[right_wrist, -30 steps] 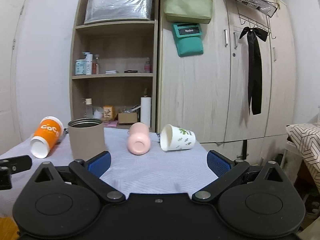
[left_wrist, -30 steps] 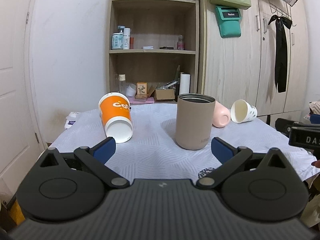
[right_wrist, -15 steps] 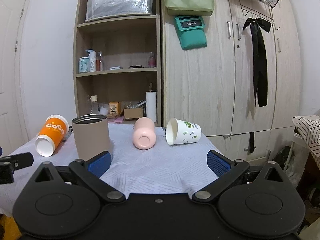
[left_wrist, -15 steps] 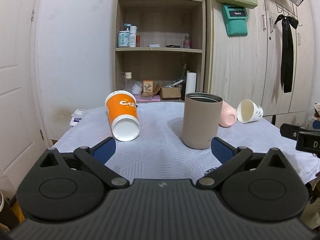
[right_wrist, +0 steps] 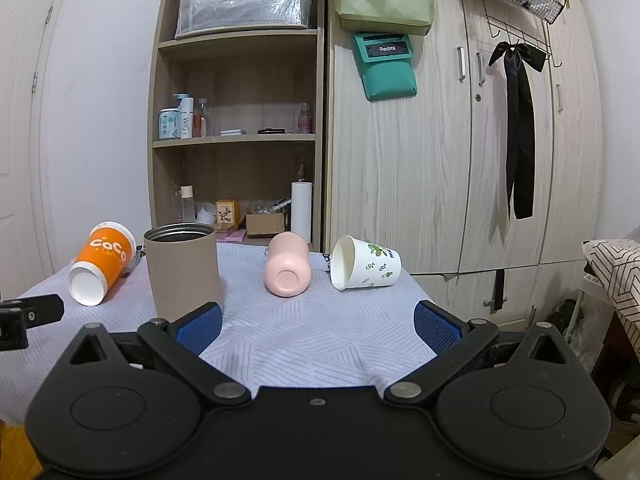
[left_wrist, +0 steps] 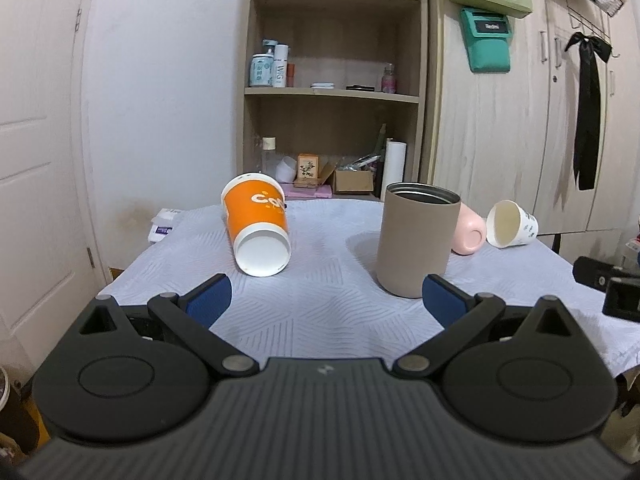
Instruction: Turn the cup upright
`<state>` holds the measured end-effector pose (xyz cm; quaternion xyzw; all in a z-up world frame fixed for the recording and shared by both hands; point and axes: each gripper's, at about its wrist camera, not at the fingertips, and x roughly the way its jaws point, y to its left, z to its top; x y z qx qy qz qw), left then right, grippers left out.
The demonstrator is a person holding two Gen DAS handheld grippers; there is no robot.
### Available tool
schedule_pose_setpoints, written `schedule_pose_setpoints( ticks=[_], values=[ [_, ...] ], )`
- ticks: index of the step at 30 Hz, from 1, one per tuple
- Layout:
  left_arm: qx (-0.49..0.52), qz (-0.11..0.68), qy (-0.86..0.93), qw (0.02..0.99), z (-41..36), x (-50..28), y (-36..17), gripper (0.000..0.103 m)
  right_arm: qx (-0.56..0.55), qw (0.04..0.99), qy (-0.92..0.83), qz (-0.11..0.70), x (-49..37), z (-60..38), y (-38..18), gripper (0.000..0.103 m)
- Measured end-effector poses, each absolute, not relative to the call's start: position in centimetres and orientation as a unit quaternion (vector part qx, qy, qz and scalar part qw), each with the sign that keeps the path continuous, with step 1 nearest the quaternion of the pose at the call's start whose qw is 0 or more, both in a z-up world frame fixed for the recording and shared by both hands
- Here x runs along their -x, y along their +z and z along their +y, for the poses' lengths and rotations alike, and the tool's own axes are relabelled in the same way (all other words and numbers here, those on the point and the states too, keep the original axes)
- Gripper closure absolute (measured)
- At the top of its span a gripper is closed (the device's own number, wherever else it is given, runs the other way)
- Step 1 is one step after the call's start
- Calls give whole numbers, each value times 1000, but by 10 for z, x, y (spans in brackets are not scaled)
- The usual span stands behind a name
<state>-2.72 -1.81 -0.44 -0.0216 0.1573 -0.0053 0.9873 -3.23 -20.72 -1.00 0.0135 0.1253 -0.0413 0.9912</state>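
An orange paper cup (left_wrist: pixel 258 226) lies on its side on the table, mouth toward me; it also shows in the right wrist view (right_wrist: pixel 100 268). A taupe tumbler (left_wrist: pixel 416 240) (right_wrist: pixel 182 272) stands upright. A pink cup (right_wrist: pixel 287 269) (left_wrist: pixel 468 230) and a white leaf-print cup (right_wrist: pixel 365 263) (left_wrist: pixel 510 224) lie on their sides. My left gripper (left_wrist: pixel 324 300) is open and empty, short of the orange cup and tumbler. My right gripper (right_wrist: pixel 318 326) is open and empty, short of the pink cup.
The table wears a pale lavender cloth (left_wrist: pixel 320 312) (right_wrist: pixel 304 332). A wooden shelf unit (right_wrist: pixel 236 128) and wardrobe (right_wrist: pixel 460 140) stand behind it. A white door (left_wrist: pixel 36 160) is at the left. A small packet (left_wrist: pixel 162 226) lies at the table's far left corner.
Both grippers have drawn back and risen slightly, so the cups sit lower and smaller in view. Nothing on the table has moved. Both stay open.
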Motion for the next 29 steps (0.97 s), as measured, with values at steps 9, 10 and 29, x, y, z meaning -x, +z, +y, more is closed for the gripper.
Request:
schedule_pose_setpoints(
  ticks=[9, 10, 29],
  values=[
    [40, 176, 18, 983, -13, 18, -6, 0, -15, 991, -35, 127, 32, -206, -11, 0],
    [42, 175, 19, 983, -12, 19, -7, 0, -15, 991, -35, 127, 32, -206, -11, 0],
    [26, 155, 29, 987, -15, 24, -3, 0, -12, 991, -32, 130, 31, -204, -12, 0]
  ],
)
